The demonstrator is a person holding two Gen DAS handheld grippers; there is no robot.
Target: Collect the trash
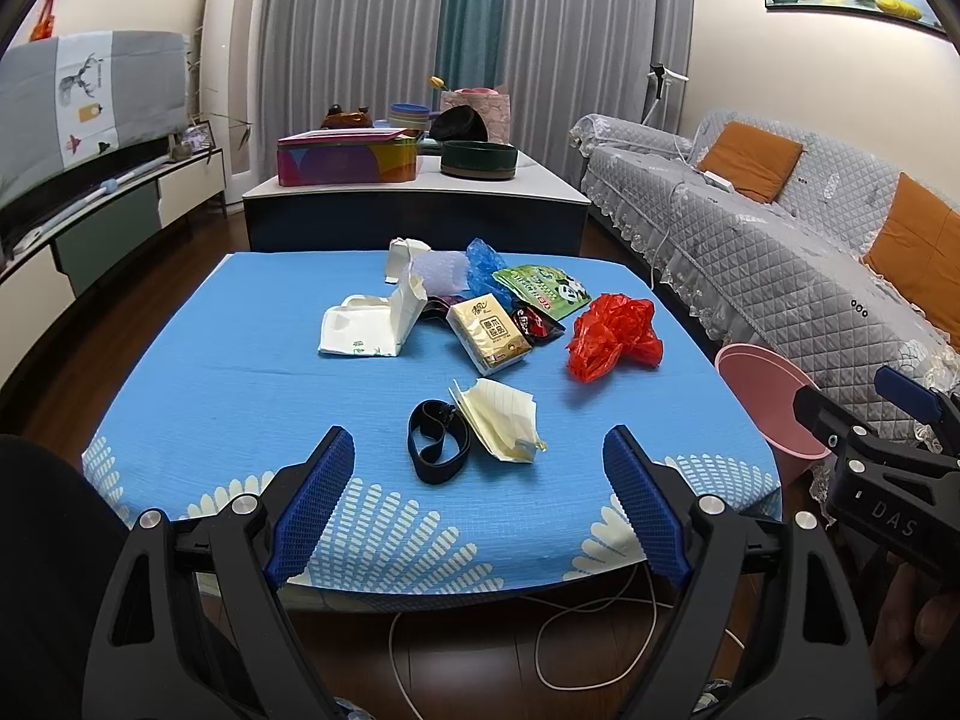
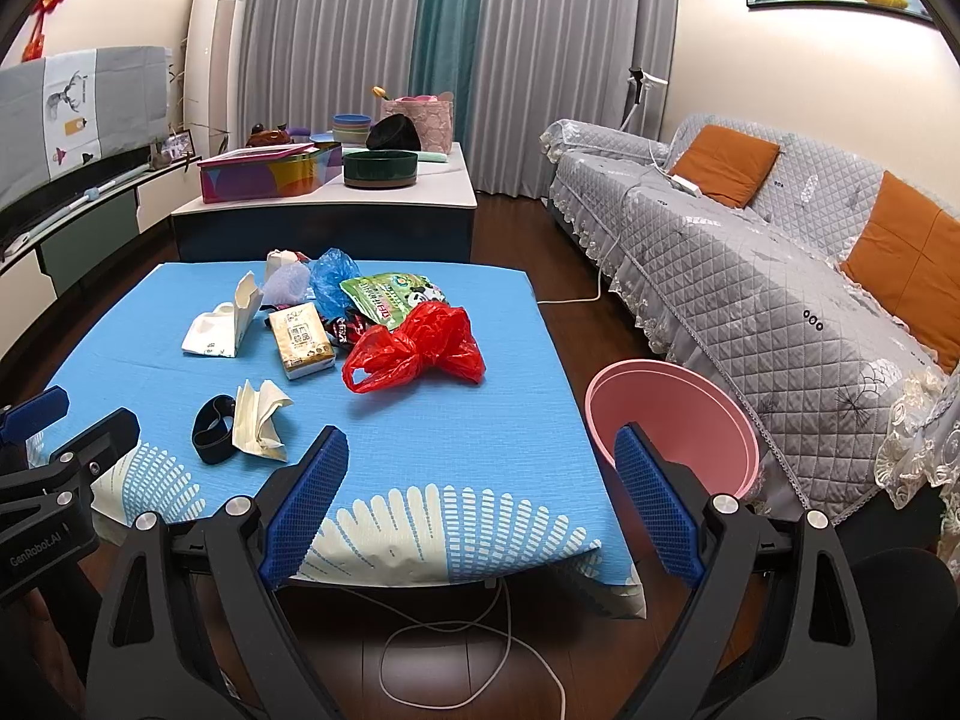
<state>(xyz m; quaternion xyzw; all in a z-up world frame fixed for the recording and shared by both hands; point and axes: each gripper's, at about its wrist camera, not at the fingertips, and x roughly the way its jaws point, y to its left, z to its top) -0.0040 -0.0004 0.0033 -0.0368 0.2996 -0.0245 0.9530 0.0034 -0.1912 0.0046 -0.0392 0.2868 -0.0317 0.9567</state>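
Both tools are wide open and empty: your left tool (image 1: 477, 501) hangs over the near edge of the blue-clothed worktop (image 1: 240, 372), your right tool (image 2: 480, 501) sits at the near right corner, its right finger in front of the round pink plastic bin (image 2: 672, 420) standing on the floor just beside the worktop. Nothing is collected yet, as far as the bin's visible inside shows. The trash is all on the cloth: nearest you is a crumpled cream paper wad (image 1: 501, 420) touching a black elastic band loop (image 1: 435, 441); further back lie a crumpled red plastic bag (image 1: 615, 336), a yellow tissue packet (image 1: 489, 333), a torn white paper box (image 1: 366, 327), a blue plastic bag (image 1: 486, 267) and a green panda-print pouch (image 1: 549, 288), clustered together. Start with the paper wad, probably with the left tool since it's lined up. Come down with fingers straddling the bulk, not the loose flap, and close fully as it will squash. Keep the band out of the pinch. Lift clear, then carry right over the bin before releasing.
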